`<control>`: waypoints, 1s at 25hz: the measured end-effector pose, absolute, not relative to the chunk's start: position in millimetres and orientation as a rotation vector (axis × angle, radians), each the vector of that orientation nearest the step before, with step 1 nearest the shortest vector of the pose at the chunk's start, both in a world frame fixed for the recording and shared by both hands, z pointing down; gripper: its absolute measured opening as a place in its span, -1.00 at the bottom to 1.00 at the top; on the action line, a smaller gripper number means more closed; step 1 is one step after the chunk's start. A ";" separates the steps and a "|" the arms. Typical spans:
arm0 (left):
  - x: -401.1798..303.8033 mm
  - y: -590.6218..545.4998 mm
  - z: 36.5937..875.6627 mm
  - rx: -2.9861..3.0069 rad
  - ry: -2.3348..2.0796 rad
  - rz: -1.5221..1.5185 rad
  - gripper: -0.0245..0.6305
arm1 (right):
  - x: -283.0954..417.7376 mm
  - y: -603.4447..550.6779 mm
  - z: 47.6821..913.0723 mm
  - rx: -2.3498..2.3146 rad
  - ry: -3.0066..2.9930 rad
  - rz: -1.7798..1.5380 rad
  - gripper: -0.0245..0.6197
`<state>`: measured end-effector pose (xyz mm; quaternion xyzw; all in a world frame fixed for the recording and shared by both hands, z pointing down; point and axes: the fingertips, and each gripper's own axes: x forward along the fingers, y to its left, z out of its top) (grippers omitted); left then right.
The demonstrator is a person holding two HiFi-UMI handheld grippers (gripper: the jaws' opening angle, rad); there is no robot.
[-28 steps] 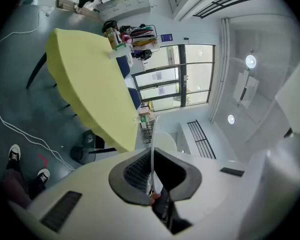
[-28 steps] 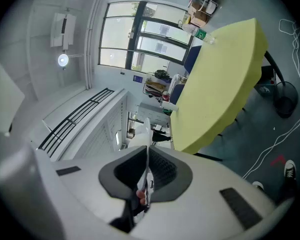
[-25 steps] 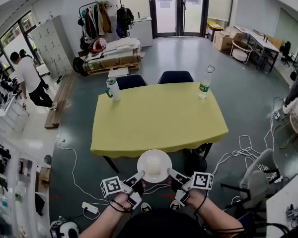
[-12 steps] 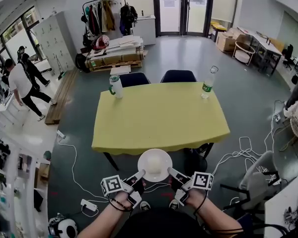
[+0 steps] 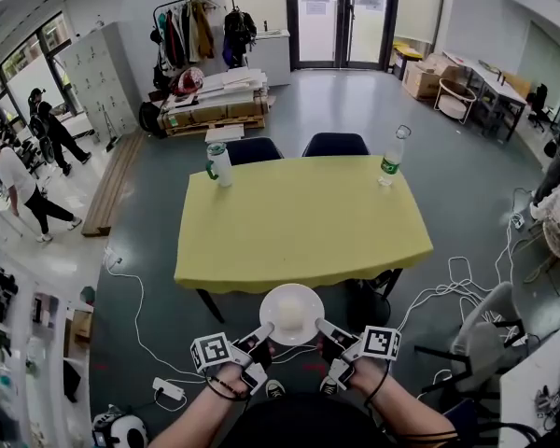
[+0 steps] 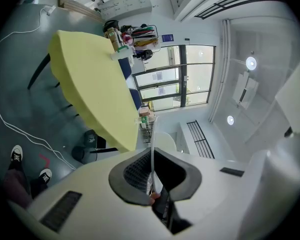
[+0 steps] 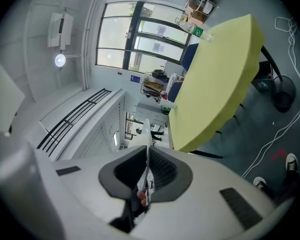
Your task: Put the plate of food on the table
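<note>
One white plate, carried level in mid-air just short of the near edge of the table, over the floor and not on the tabletop. Faint pale food toward the plate's near side, too small to make out.

Clamped at the near-left rim by the left gripper, jaws almost together, with the thin rim pinched edge-on between the ribbed pads. Clamped likewise at the near-right rim by the right gripper, the rim pressed between its pads. Both marker cubes turned up toward the head camera, a forearm behind each.

Beyond the plate, a yellow cloth over the whole table. Upright on it, well apart, a left bottle at the far left corner and a right bottle at the far right corner. Two dark chairs tucked in at the far side.

Loose white cables across the grey floor at the right, a power strip at the left. Farther off, a coat rack, glass doors and people at the left edge.
</note>
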<state>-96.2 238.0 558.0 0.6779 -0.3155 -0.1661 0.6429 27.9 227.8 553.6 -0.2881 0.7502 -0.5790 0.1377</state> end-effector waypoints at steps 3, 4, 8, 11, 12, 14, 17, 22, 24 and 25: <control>-106.9 238.9 558.9 1.546 -0.715 -0.376 -0.87 | 15.1 230.0 551.4 -0.825 2.145 -1.685 -0.85; -110.8 238.9 559.2 1.549 -0.714 -0.374 -0.87 | 10.4 231.1 550.7 -0.824 2.131 -1.692 -0.85; -124.6 238.6 560.4 1.558 -0.697 -0.363 -0.87 | -1.7 233.9 554.5 -0.871 2.122 -1.693 -0.85; -133.4 237.1 562.1 1.559 -0.685 -0.358 -0.87 | -11.2 234.2 555.1 -0.884 2.106 -1.686 -0.85; -136.1 236.4 562.8 1.558 -0.683 -0.357 -0.87 | -13.8 233.7 555.3 -0.888 2.109 -1.679 -0.85; -140.5 234.9 564.6 1.554 -0.674 -0.358 -0.87 | -17.8 233.1 556.1 -0.904 2.109 -1.677 -0.85; -144.4 230.3 566.0 1.546 -0.662 -0.356 -0.87 | -20.8 228.6 557.2 -0.931 2.119 -1.673 -0.85; -150.2 216.0 568.0 1.545 -0.650 -0.358 -0.87 | -27.0 216.1 560.2 -0.941 2.088 -1.694 -0.85; -150.0 204.3 568.4 1.550 -0.650 -0.354 -0.87 | -24.2 203.6 562.6 -0.961 2.131 -1.663 -0.85; -149.5 198.4 569.0 1.551 -0.650 -0.353 -0.87 | -23.6 197.7 563.2 -0.962 2.136 -1.659 -0.85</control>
